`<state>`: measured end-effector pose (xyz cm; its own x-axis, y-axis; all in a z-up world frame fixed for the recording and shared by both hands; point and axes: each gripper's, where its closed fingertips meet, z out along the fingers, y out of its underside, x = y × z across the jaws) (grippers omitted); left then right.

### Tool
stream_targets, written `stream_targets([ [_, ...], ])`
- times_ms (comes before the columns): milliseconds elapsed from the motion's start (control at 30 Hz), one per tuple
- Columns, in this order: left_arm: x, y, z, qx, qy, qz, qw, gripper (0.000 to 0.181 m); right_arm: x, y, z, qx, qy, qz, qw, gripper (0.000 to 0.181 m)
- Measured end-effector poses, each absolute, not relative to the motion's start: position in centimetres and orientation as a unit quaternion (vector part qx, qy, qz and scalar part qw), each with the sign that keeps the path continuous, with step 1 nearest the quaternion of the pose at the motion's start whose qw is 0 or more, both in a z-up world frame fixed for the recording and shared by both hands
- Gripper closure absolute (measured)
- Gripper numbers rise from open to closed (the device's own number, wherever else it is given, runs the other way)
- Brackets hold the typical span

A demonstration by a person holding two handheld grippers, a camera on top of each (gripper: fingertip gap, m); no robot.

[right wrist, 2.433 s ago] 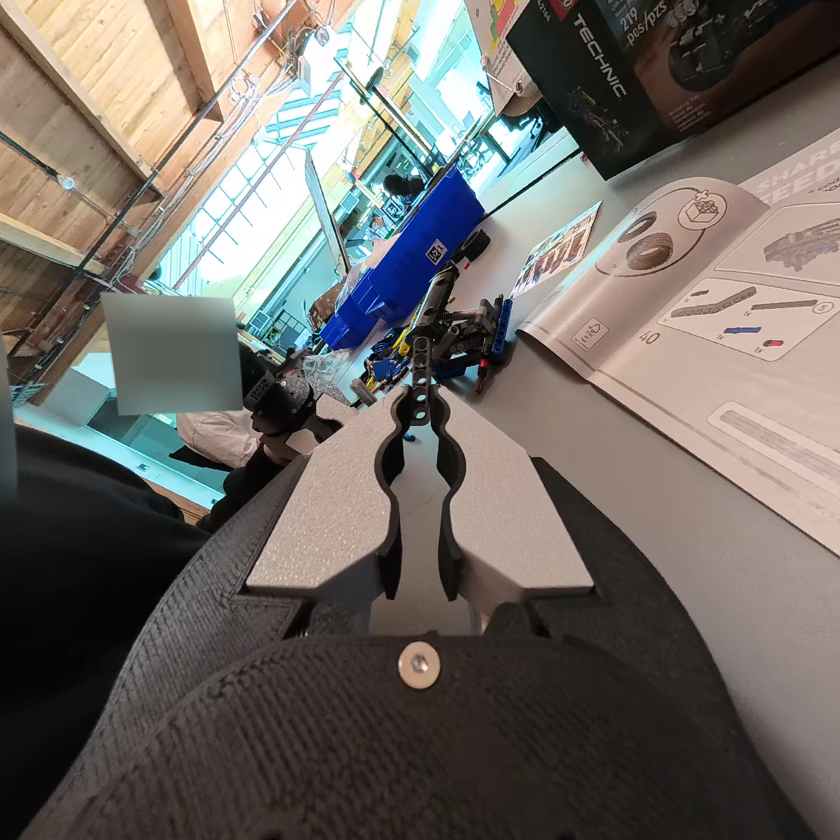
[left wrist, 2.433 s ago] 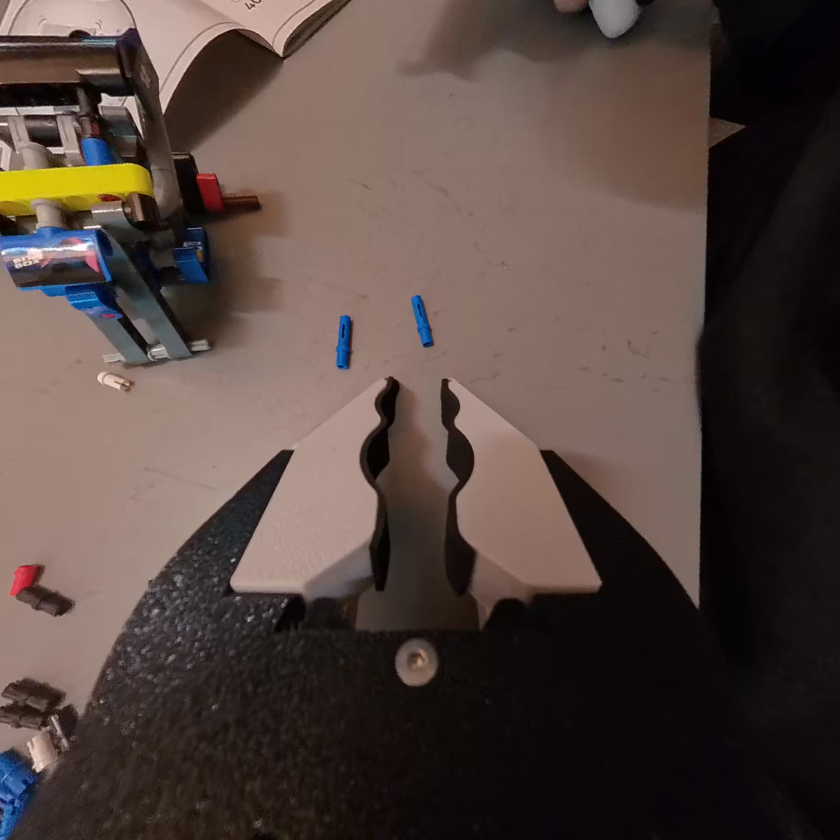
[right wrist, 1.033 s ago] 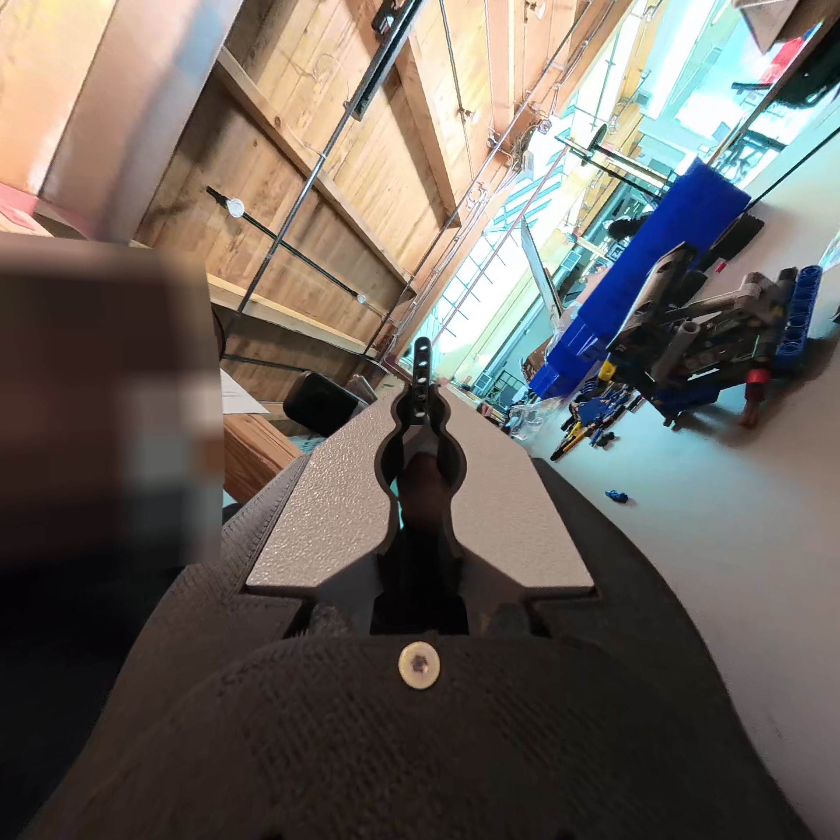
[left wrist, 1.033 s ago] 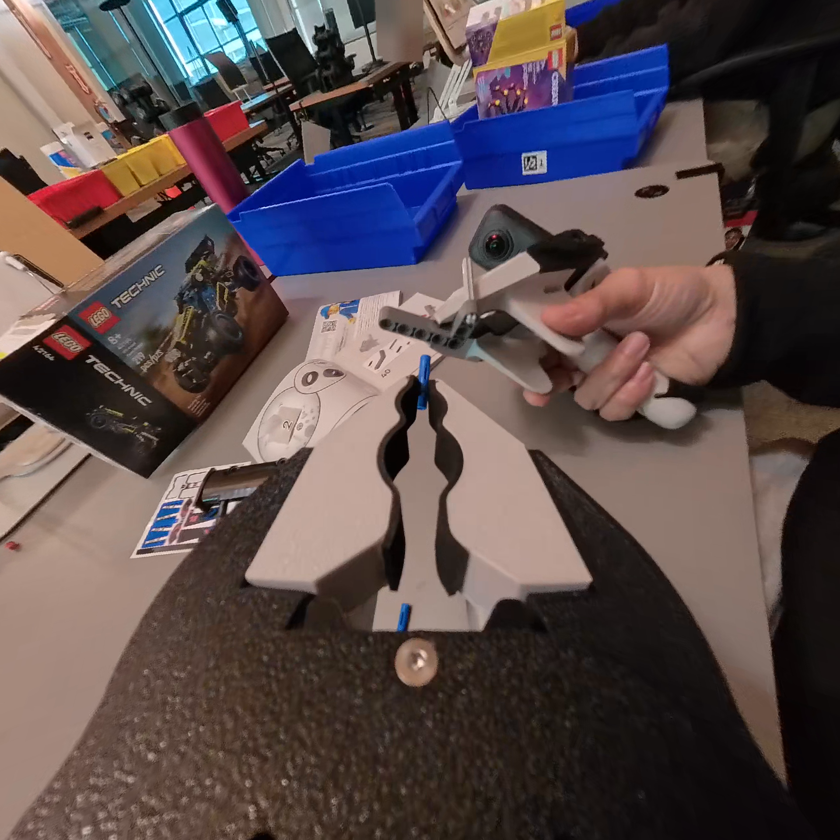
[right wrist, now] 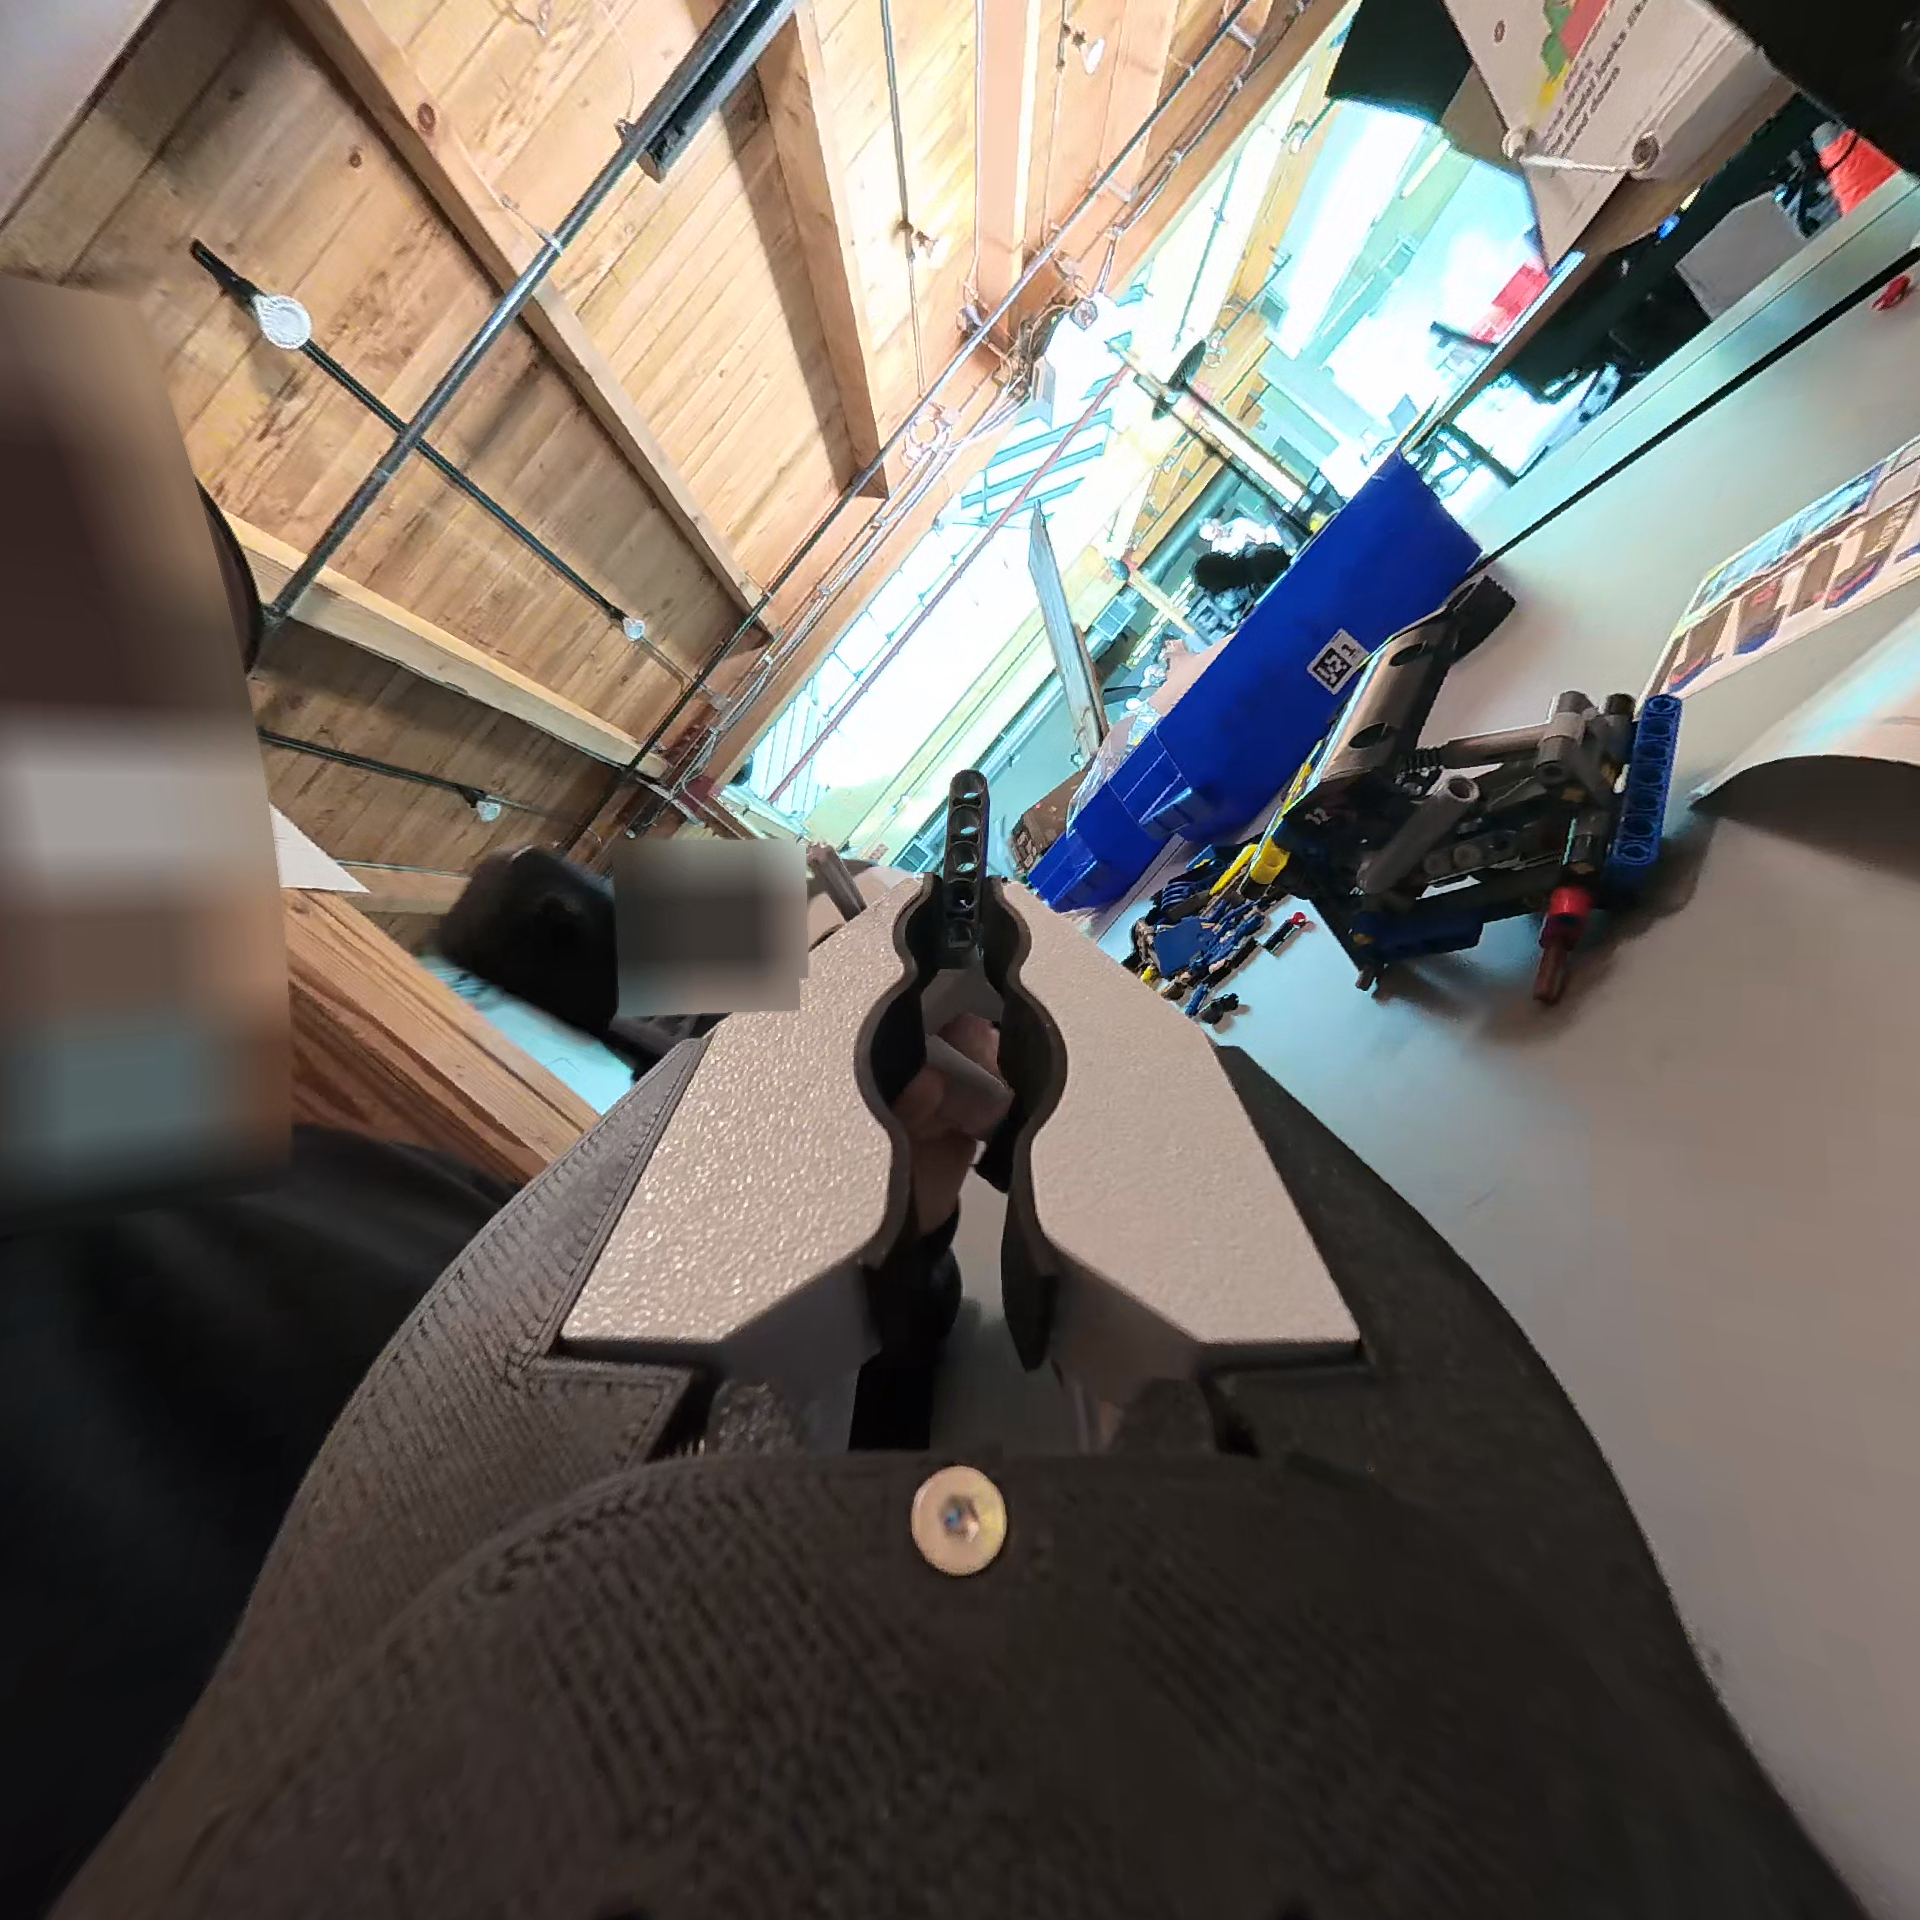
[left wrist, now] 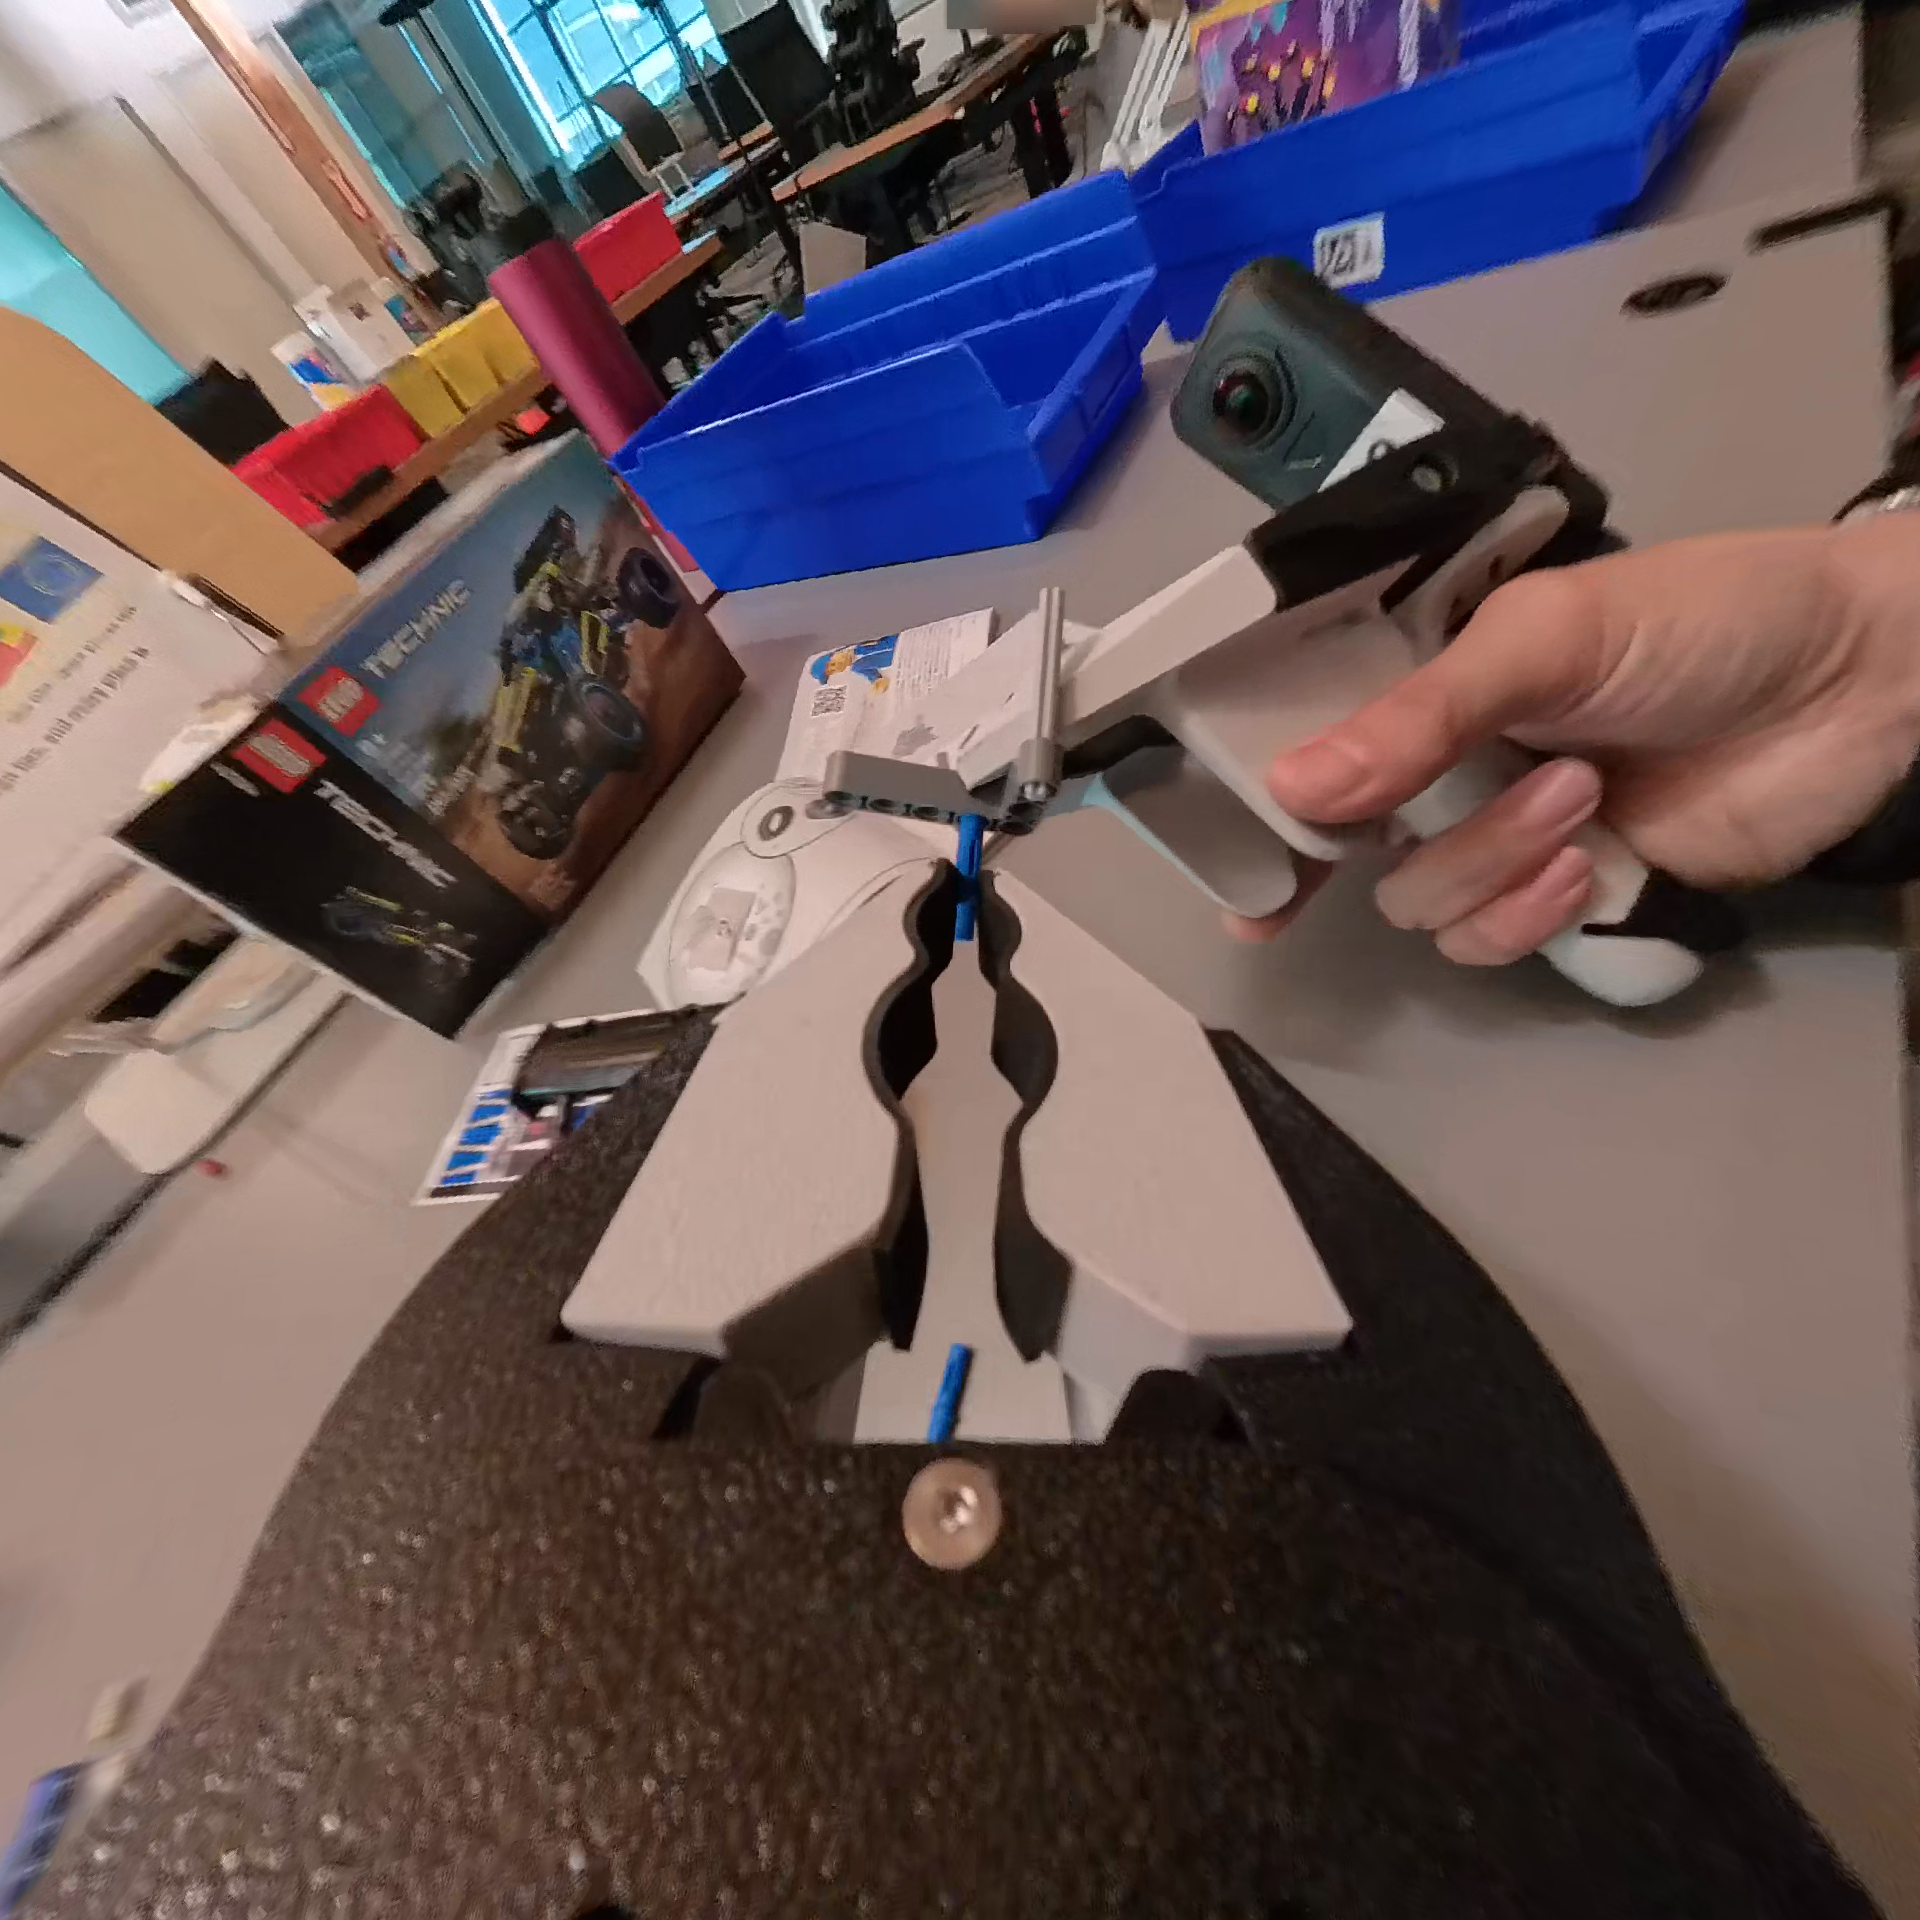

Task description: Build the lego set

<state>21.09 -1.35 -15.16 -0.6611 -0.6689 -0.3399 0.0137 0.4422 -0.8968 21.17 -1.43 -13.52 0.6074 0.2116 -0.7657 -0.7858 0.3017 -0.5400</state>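
In the left wrist view my left gripper [left wrist: 966,883] is shut on a small blue pin [left wrist: 968,868], held upright. The pin's top end touches the underside of a grey holed beam [left wrist: 914,795] with a thin grey axle [left wrist: 1047,686] standing up from it. My right gripper [left wrist: 997,774], held in a hand [left wrist: 1621,717], grips that beam. In the right wrist view the right gripper [right wrist: 961,914] is shut on the beam [right wrist: 964,831], which sticks out past the fingertips. The part-built model [right wrist: 1475,821] lies on the grey table [right wrist: 1558,1143].
A black set box [left wrist: 447,748] stands at the left, with an open instruction booklet [left wrist: 790,894] and a sticker sheet [left wrist: 520,1122] in front of it. Blue bins [left wrist: 904,416] stand at the back. Loose small parts [right wrist: 1205,935] lie near the model. A second blue pin [left wrist: 948,1394] shows between the left finger bases. My left and right fingertips are right by each other.
My left gripper closed on a blue pin from the table and lifted it. Both grippers have come together, so the pin now meets the beam held by the right gripper.
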Motion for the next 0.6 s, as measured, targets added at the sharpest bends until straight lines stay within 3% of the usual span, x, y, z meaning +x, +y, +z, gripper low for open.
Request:
stream_targets([
  [100, 21.10, -1.46, -15.33, -0.234, 0.762, -0.518, 0.309, 0.181, 21.27, -1.40, -13.61, -0.488, 0.298, 0.336, 0.749, 0.175],
  [600, 21.17, -1.30, -15.45, -0.227, 0.768, -0.500, 0.329, 0.180, 21.31, -1.27, -13.71, -0.495, 0.299, 0.320, 0.750, 0.175],
])
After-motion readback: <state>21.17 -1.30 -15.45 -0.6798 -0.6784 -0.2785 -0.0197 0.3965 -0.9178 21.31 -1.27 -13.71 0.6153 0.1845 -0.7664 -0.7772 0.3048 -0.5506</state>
